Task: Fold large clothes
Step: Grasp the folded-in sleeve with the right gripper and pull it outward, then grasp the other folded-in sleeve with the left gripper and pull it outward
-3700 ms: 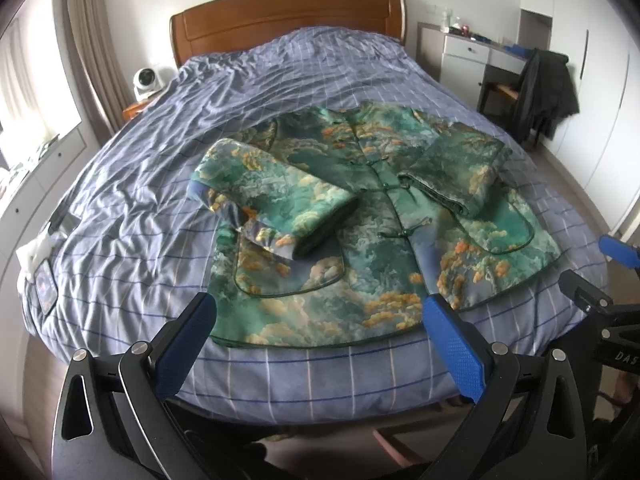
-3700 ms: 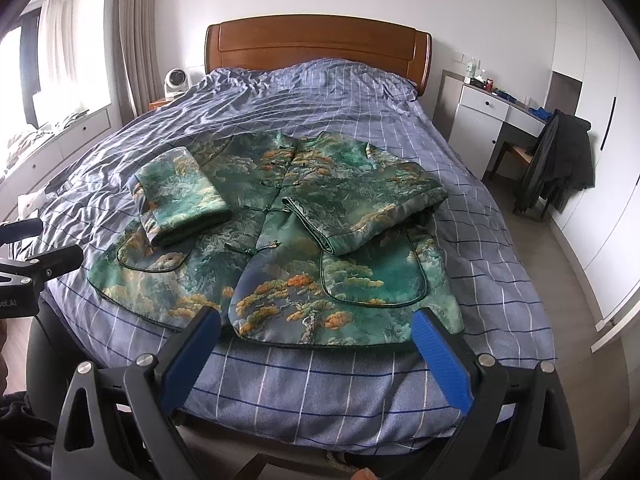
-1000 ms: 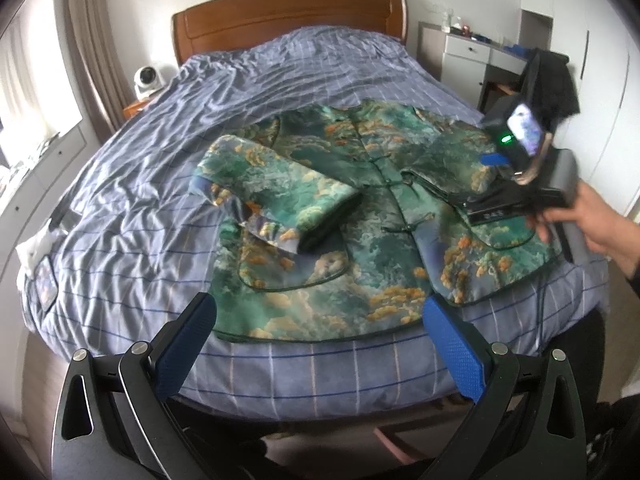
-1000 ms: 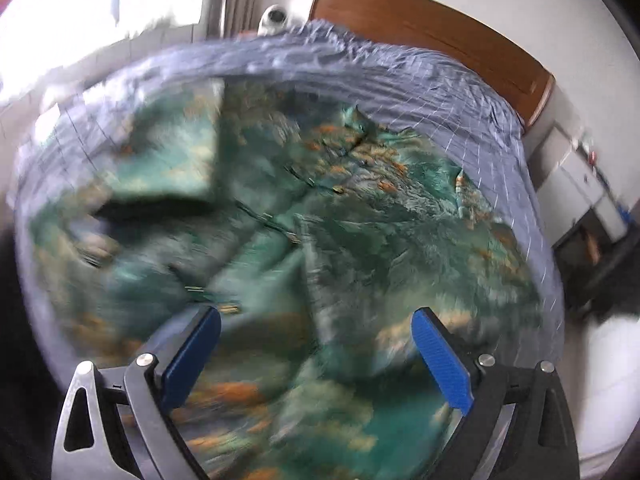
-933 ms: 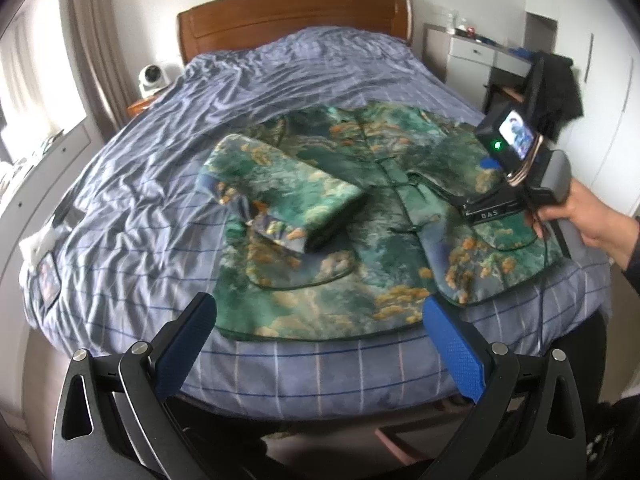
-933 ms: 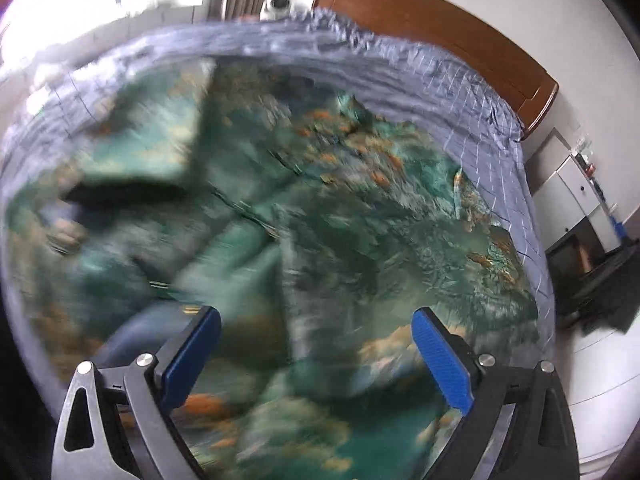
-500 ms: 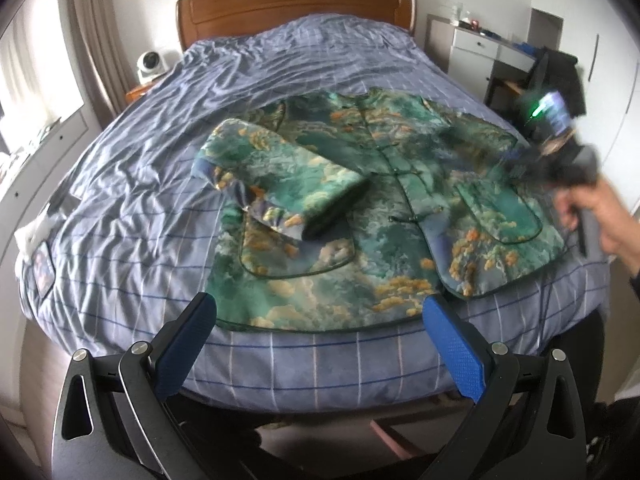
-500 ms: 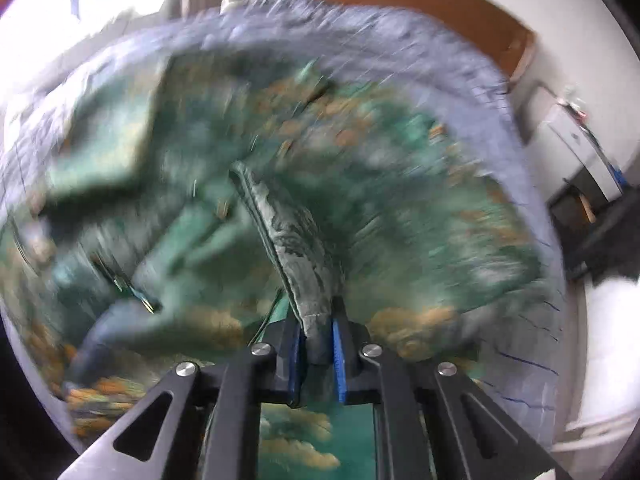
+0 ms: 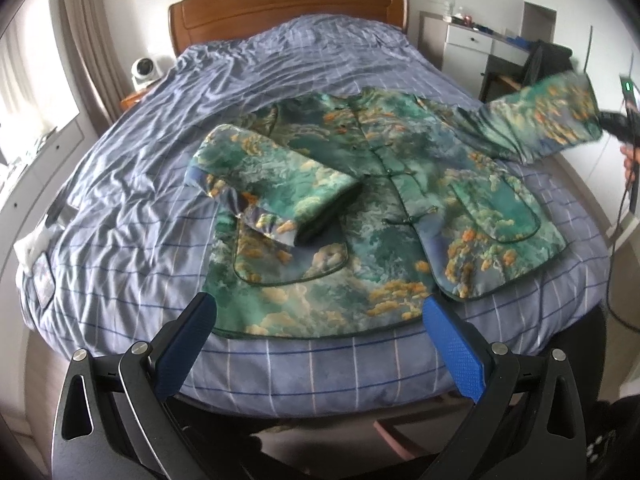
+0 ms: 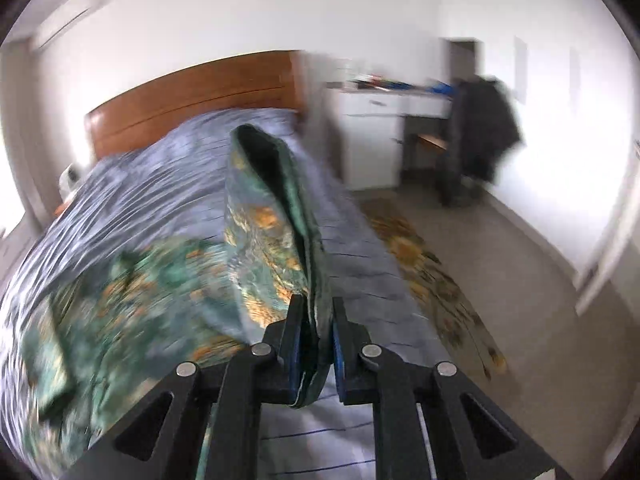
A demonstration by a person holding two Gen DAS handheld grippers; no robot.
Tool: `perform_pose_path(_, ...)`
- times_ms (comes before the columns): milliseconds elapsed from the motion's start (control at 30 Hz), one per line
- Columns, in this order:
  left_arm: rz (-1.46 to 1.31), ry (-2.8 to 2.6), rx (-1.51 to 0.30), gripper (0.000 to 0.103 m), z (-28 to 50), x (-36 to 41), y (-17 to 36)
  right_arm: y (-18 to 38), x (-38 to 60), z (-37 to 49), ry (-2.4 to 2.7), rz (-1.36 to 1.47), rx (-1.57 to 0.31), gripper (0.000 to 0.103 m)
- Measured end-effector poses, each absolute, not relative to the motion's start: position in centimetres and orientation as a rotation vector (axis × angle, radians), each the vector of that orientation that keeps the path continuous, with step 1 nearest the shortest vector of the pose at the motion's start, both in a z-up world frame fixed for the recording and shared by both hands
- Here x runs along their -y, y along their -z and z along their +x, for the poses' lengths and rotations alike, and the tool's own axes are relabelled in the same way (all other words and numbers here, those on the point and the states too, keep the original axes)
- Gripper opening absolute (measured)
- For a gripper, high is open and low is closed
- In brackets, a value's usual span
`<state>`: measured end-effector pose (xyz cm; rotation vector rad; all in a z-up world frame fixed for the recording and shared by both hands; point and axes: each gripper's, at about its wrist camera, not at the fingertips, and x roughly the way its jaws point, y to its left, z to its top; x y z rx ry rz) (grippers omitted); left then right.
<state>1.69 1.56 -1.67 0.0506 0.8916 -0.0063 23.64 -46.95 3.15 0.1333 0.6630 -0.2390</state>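
Note:
A green jacket [image 9: 384,216] printed with orange and white clouds lies face up on the bed [image 9: 160,184]. Its left sleeve [image 9: 276,188] is folded across the chest. Its right sleeve [image 9: 548,120] is stretched out and lifted off to the right, held at the cuff. My right gripper [image 10: 317,344] is shut on that cuff [image 10: 280,208], which stands up between the blue pads; in the left wrist view it shows at the right edge [image 9: 612,122]. My left gripper [image 9: 320,344] hangs open over the foot of the bed, touching nothing.
A wooden headboard [image 9: 288,8] stands at the far end. A white dresser [image 9: 468,52] and a chair with a dark coat [image 9: 544,64] stand right of the bed. A patterned rug [image 10: 432,260] lies on the floor beside the bed. A small white camera [image 9: 146,68] sits at the left.
My right gripper closed on the right sleeve's cuff and swung it up and out to the right, unfolding the sleeve from the jacket front. My left gripper stayed put.

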Motion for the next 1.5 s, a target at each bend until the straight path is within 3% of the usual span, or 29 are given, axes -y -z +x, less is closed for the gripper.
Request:
perform_pose_path(133,0.055,0.007,-0.89,0.103,2.0,-1.9,1.6,-0.6,52.7,23.7,0.409,0.212,-0.7,0.014)
perform_pose_path(200,0.054,0.018,-0.88,0.103,2.2,-2.2,1.6,1.2,54.9,23.6,0.482,0.231,-0.734,0.033)
perform_pose_path(267,0.061,0.032,-0.87,0.103,2.4,-2.5,1.5,2.8,56.1,22.8,0.535,0.227,-0.748,0.043)
perform_pose_path(533,0.258,0.171,-0.851,0.103,7.4,-3.0,3.4,6.0,51.7,17.7,0.473,0.156,-0.79,0.046)
perform_pose_path(733,0.56,0.242,-0.887,0.103,14.1,-0.6,9.4,8.3,43.1,12.2,0.27,0.157,-0.821,0.051)
perform_pose_path(867,0.59,0.237,-0.918,0.103,17.7,-1.0,13.1,9.7,37.9,10.0,0.171,0.21,-0.855,0.051)
perform_pose_path(900,0.579,0.231,-0.933,0.099,18.5,-1.4,13.9,9.9,36.9,9.8,0.154,0.218,-0.859,0.051)
perform_pose_path(967,0.524,0.258,-0.986,0.078,19.6,-2.7,15.0,10.2,34.6,9.1,0.11,0.227,-0.866,0.051)
perform_pose_path(1033,0.443,0.297,-1.015,0.044,19.8,-3.7,14.8,10.2,32.7,8.2,0.057,0.219,-0.873,0.051)
perform_pose_path(1100,0.355,0.309,-1.036,0.017,19.5,-4.9,14.1,10.2,31.1,7.6,0.012,0.189,-0.879,0.051)
perform_pose_path(1500,0.044,0.12,-0.804,0.013,15.3,-15.8,3.3,7.8,27.6,7.2,-0.05,0.054,-0.822,0.051)
